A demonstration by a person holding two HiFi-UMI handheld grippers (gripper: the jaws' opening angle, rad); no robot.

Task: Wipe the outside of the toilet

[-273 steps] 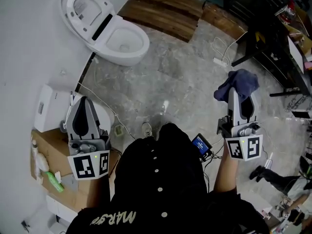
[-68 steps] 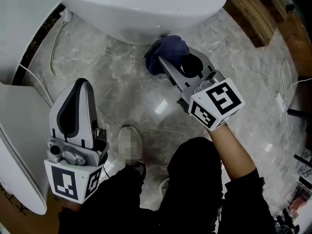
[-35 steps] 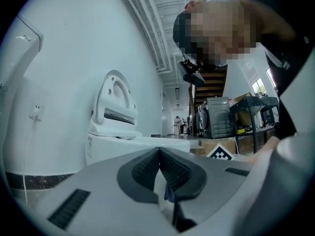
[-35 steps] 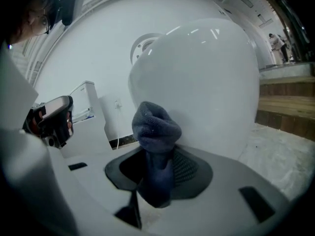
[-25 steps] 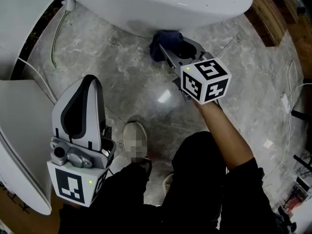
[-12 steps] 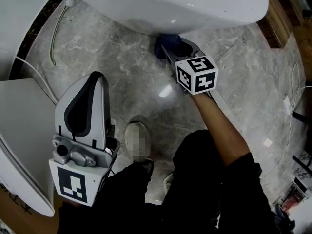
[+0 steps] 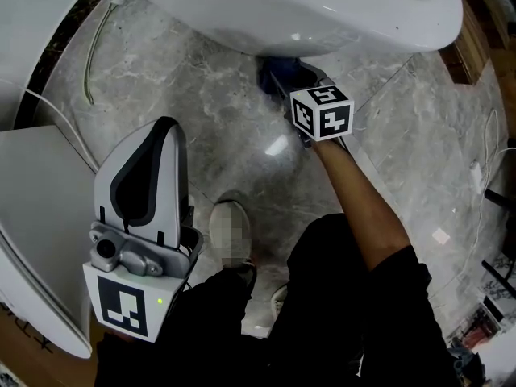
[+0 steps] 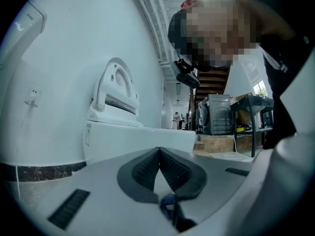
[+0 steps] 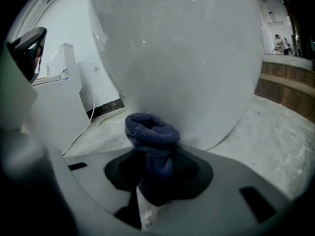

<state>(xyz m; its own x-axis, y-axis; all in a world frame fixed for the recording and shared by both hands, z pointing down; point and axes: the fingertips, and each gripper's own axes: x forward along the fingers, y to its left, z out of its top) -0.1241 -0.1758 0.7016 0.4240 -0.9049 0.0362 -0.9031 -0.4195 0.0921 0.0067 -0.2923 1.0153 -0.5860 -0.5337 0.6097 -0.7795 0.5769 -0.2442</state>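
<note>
Wiping is underway low on the bowl. Right hand-held gripper (image 7: pixel 284 75) is clamped on a dark blue knitted cloth (image 9: pixel 150 128). The cloth wad is pushed up to the curved outer wall of the glossy white ceramic toilet (image 7: pixel 290 10), upper centre of the head view, just above the grey marbled floor (image 7: pixel 201 107). In the right gripper view the cloth looks touching or almost touching the bowl; exact contact can't be confirmed. Left hand-held gripper (image 7: pixel 161 131) has its jaws together with nothing between them. It is idle at lower left, well apart from the bowl.

To do this stroke well, my read:
- Keep the clamp firm so the wad doesn't slip.
- Keep cloth, not hard jaw tips, against the ceramic.
- Follow the curve with steady pressure and overlap the passes.
- Keep the cloth off the floor.
- The undercut is mostly hidden from above, so go slowly there.

Versus earlier: half a second ago more cloth showed below the rim; now the right gripper has gone further under and the cloth is mostly covered in the head view. About eleven seconds ago the person stood well apart from the toilet, cloth already clamped. The left gripper is closed in all frames.
</note>
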